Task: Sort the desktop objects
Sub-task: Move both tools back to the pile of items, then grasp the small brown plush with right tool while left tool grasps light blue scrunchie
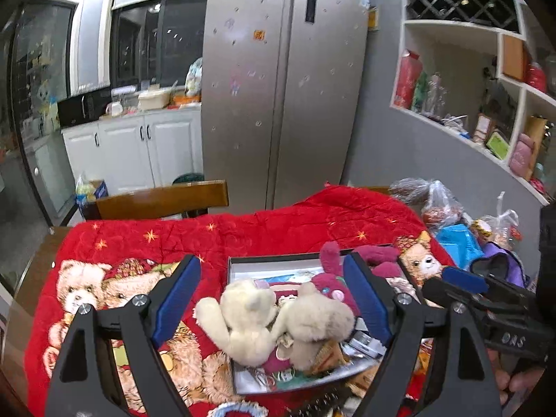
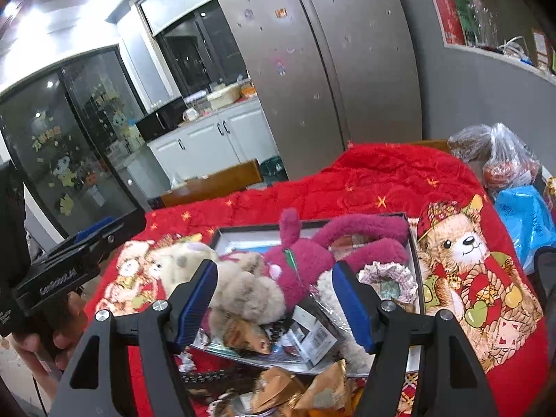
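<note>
Both the left gripper and right gripper hang wide and empty over the box of soft toys.

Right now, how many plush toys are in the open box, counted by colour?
Cream plush toy: 1
Beige-brown plush toy: 1
Magenta plush toy: 1
Total: 3 plush toys that can be told apart in the box; others may lie hidden beneath them.

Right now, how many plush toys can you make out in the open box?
3, maybe more underneath: a cream bear at the left, a tan plush beside it at the middle, and a magenta plush toward the back of the box.
</note>
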A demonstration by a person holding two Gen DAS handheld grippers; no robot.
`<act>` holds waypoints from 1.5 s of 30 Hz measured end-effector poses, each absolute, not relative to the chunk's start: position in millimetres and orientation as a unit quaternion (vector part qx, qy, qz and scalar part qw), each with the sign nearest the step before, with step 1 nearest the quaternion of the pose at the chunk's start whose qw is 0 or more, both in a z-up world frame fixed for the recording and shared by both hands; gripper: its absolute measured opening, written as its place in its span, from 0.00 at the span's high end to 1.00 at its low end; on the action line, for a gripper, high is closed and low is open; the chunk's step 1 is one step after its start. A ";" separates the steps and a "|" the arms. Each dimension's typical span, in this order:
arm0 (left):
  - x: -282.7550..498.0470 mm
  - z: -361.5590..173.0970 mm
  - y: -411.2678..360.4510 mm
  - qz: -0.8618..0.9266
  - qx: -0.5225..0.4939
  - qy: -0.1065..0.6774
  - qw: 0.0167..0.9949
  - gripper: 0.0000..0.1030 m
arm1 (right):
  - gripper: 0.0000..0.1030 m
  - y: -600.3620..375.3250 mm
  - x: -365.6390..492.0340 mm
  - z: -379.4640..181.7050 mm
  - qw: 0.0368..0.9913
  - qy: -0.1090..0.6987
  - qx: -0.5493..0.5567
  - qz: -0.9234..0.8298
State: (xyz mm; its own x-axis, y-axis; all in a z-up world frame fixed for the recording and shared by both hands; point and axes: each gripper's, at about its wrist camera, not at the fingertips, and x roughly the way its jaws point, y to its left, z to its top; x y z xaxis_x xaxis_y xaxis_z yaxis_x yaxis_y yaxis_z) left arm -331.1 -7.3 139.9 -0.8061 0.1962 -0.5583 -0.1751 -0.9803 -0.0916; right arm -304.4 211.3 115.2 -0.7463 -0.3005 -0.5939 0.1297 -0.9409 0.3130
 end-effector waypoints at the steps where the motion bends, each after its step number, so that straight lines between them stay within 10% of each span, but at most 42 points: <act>1: -316.7 146.2 -10.2 0.953 -0.284 -0.022 0.103 0.16 | 0.32 209.9 -299.5 120.6 0.115 -0.129 0.332 -0.927; 21: -128.8 64.1 -60.8 0.941 -0.318 -0.065 0.095 0.05 | 0.24 184.9 -113.2 126.9 0.057 -0.089 0.241 -0.965; 45: -165.6 5.1 -37.1 0.920 -0.375 -0.011 0.114 0.05 | 0.24 175.1 -105.4 34.5 0.077 -0.077 0.357 -0.928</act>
State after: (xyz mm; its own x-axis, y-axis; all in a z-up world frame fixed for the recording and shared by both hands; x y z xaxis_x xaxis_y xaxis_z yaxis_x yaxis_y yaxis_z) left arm -165.6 -37.1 5.1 -0.6932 0.2185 -0.6868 -0.2020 -0.9736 -0.1059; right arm -105.4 175.1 34.5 -0.7334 -0.1975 -0.6505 0.0880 -0.9764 0.1972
